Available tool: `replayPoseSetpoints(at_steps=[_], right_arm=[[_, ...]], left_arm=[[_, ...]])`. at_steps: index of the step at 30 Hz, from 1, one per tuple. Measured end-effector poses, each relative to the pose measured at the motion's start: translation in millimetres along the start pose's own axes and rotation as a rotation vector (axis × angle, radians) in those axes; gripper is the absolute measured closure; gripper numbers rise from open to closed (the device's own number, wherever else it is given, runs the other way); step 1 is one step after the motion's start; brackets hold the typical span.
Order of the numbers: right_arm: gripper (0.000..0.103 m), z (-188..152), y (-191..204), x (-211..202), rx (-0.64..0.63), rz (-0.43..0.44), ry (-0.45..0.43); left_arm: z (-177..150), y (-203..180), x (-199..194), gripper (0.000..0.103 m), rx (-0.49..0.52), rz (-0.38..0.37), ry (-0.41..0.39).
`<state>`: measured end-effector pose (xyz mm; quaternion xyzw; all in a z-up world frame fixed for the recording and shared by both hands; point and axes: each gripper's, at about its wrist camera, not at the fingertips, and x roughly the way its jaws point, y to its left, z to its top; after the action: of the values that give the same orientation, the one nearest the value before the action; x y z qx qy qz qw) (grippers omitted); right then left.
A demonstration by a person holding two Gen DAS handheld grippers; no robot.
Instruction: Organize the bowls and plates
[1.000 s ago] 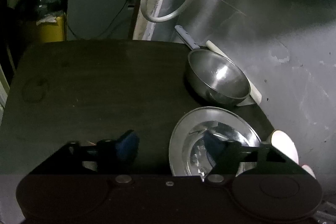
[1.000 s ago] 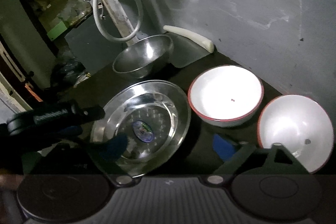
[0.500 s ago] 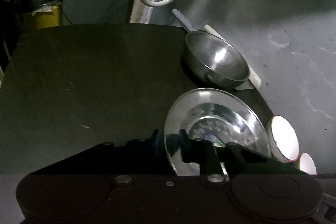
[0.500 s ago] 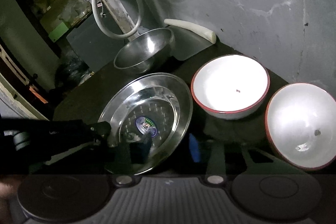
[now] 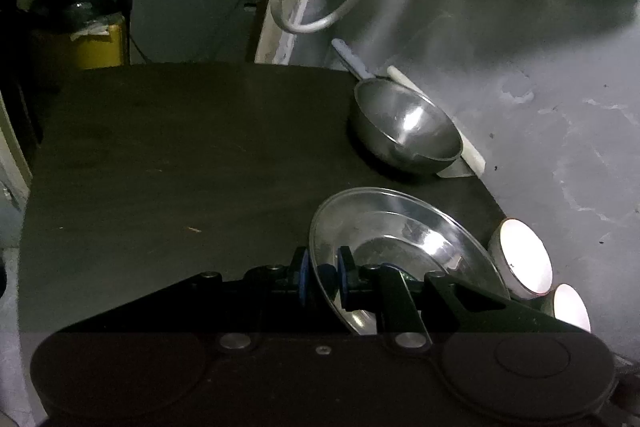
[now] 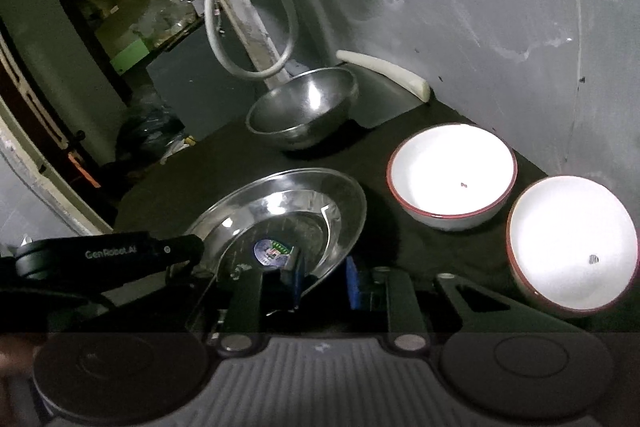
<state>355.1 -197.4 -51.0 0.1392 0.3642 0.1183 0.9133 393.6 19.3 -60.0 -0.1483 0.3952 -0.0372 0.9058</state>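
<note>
On the dark surface (image 5: 160,167), the left tongs (image 5: 322,277) are pinched narrow on the near rim of the steel plate (image 5: 400,239), which is tilted up. The right tongs (image 6: 324,281) straddle the plate's other edge, one blue pad inside the rim and one outside; whether they grip it I cannot tell. Behind the plate sits a steel bowl (image 6: 304,111) against the wall. To the right stand two white bowls, the first (image 6: 452,175) near the second (image 6: 572,243).
</note>
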Motion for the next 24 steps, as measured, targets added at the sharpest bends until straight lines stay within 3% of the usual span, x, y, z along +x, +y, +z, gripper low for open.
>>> replayPoseSetpoints(at_steps=[17, 24], right_arm=[[0.079, 0, 21, -79, -0.092, 0.075, -0.122], [0.079, -5, 24, -105, -0.128, 0.118, -0.127]], left_arm=[[-14, -24, -91, 0.086, 0.030, 0.017, -0.145], [-29, -33, -123, 0.086, 0.032, 0.050, -0.182]])
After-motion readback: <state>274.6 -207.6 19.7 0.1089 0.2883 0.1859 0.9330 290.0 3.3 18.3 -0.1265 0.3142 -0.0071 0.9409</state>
